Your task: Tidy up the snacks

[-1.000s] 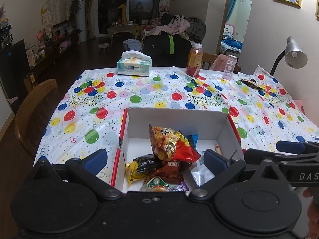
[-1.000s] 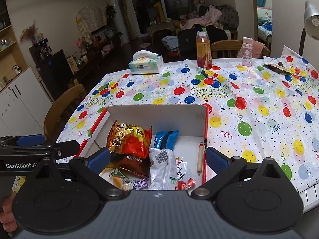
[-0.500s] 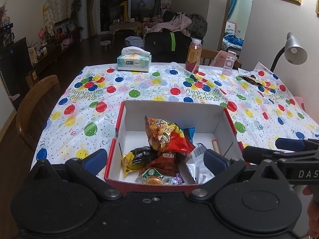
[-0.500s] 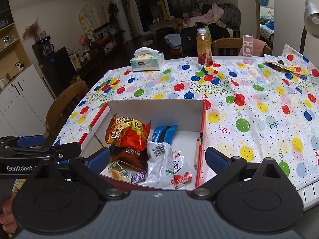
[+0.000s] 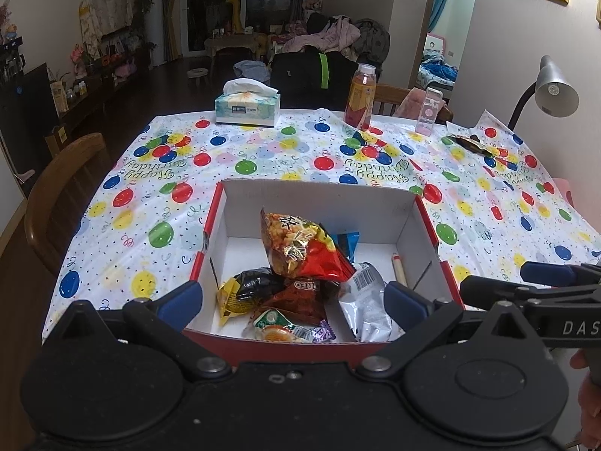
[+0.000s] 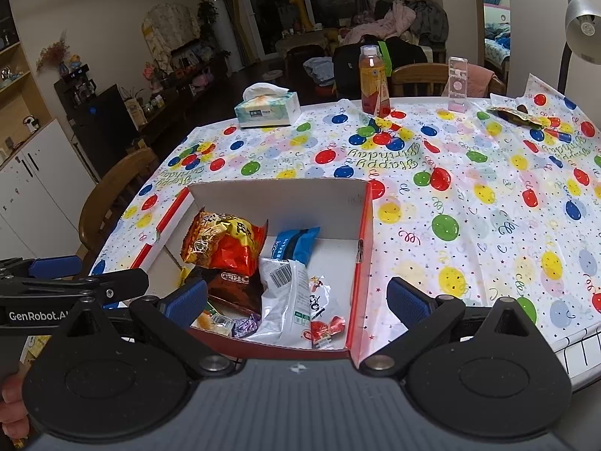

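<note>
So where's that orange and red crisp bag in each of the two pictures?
Left wrist view: the crisp bag stands in the middle of the box, leaning on top of the other snacks.
Right wrist view: the same crisp bag sits left of centre, near the box's left wall.
Shared landmark: the tissue box at the table's far edge.
</note>
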Demonstrator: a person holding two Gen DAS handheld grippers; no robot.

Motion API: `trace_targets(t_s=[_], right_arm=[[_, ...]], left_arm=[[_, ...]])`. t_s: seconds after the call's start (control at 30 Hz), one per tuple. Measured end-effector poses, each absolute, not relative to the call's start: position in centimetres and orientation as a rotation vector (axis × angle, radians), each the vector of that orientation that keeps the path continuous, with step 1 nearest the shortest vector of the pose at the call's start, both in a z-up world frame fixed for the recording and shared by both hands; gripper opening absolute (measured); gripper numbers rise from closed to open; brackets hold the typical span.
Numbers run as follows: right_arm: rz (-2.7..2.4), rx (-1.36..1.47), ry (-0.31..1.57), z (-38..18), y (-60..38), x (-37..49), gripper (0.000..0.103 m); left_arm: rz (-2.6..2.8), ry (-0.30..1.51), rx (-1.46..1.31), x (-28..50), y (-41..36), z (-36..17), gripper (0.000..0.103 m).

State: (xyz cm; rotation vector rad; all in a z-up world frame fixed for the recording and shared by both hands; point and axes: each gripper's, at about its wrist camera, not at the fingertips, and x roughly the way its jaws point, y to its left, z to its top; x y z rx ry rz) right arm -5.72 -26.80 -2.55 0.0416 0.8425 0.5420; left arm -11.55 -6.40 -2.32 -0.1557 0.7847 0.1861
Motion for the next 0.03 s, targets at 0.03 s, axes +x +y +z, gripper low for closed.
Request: trace_targets(t_s=[0.03], right_arm=[[0.542,0.042,0.844,-2.57,-26.85,-5.68,0.102]], left_arm=[[0.185,0.785,-0.157,-11.52,-6.35,-2.33,0.103]])
